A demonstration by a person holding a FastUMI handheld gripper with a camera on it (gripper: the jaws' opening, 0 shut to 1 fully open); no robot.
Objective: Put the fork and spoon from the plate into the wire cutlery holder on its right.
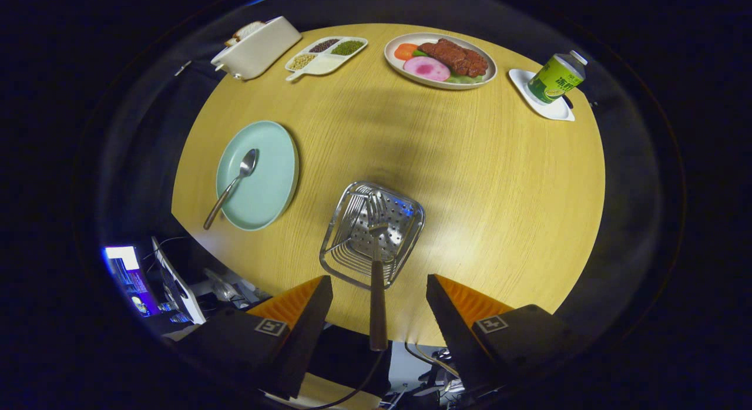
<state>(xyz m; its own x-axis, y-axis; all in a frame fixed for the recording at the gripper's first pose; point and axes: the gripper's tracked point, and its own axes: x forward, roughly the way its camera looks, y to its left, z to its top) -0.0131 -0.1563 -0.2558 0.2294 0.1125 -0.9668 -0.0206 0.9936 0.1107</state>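
One fork [377, 263]: tines down in wire holder [372, 234], handle free between fingers.
Gripper [379, 304]: spread wide, touching nothing.
Spoon [231, 188]: on green plate [267, 181], left of holder.
Holder depth: unclear from above.

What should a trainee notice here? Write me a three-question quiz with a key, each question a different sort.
1. True or false: the metal spoon lies on the pale green round plate.
2. What stands in the silver wire cutlery holder? A) the brown-handled metal fork B) a knife C) chopsticks
3. Fill in: the gripper has its fingers ____, one on either side of the fork's handle.

Key: 1 true; 2 A; 3 open.
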